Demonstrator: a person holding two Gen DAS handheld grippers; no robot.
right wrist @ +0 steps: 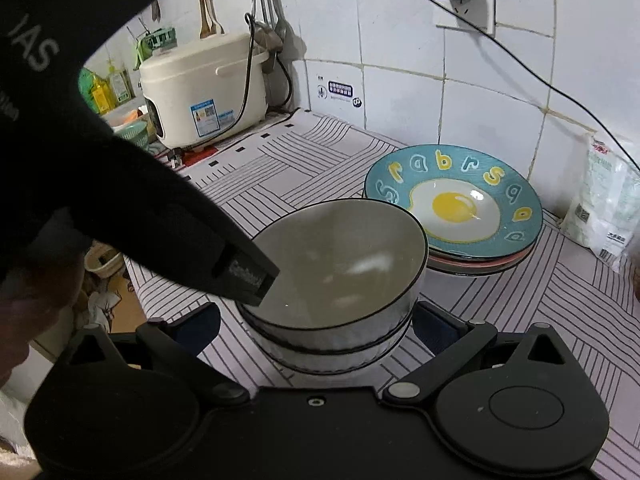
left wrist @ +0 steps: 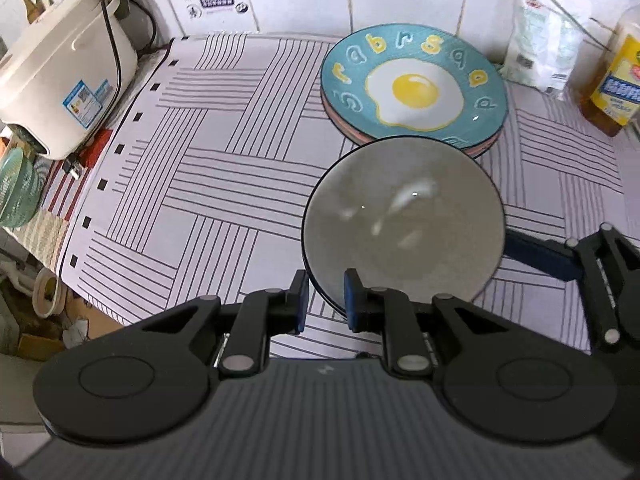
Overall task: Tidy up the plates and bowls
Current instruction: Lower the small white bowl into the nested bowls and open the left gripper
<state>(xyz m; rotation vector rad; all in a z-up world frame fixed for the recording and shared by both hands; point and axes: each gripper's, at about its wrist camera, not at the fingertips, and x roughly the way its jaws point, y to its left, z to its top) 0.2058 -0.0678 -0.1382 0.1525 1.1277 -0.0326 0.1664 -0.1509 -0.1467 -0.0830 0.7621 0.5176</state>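
Note:
A grey bowl [left wrist: 404, 216] with a dark rim sits tilted inside a second bowl [right wrist: 332, 356] on the striped cloth [left wrist: 200, 160]. My left gripper [left wrist: 327, 300] is shut on the near rim of the upper bowl [right wrist: 352, 256]. In the right wrist view, the left gripper [right wrist: 256, 284] reaches in from the upper left. My right gripper [right wrist: 318, 312] stands wide open, with a finger on either side of the nested bowls. One of its fingers [left wrist: 536, 256] shows beside the bowl. Behind the bowls is a stack of plates [left wrist: 416, 84], the top one [right wrist: 456, 200] teal with a fried-egg picture.
A white rice cooker [left wrist: 68, 80] with a black cable stands at the back left. A white bag [left wrist: 540, 40] and an oil bottle [left wrist: 616, 76] stand against the tiled wall on the right. A green basket [left wrist: 16, 188] sits past the cloth's left edge.

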